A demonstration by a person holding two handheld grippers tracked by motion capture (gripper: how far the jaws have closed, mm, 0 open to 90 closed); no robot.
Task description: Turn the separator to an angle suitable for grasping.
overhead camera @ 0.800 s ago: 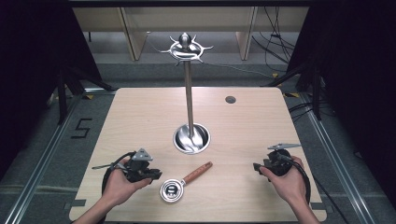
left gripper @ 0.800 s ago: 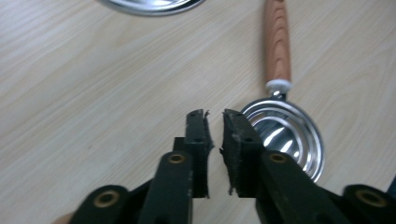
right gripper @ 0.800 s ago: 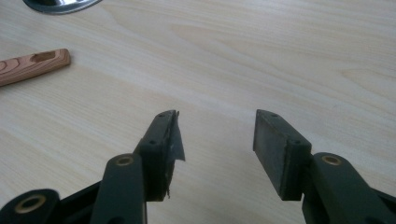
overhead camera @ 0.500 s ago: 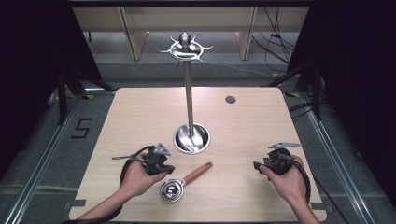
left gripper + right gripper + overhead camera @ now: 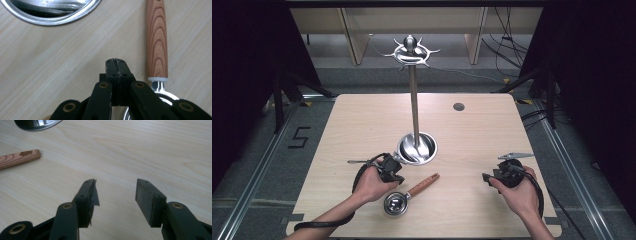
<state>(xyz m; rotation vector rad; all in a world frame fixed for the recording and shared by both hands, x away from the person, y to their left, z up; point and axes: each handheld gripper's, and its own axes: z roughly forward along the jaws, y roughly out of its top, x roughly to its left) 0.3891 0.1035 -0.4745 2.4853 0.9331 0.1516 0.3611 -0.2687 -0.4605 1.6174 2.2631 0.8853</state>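
Wood-handled strainer (image 5: 408, 195) lies near-centre on the desk (image 5: 472, 140) in the high view, the left gripper (image 5: 115, 60) view shows fingers pressed shut and empty just left of its handle, so they may shove it, and the right gripper (image 5: 116, 191) view shows fingers wide apart, empty.

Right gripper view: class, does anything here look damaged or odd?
Yes. On the right gripper, the pad lining of the left-hand finger is peeling away, its ragged edge curling into the gap. The other pad looks flat and intact.
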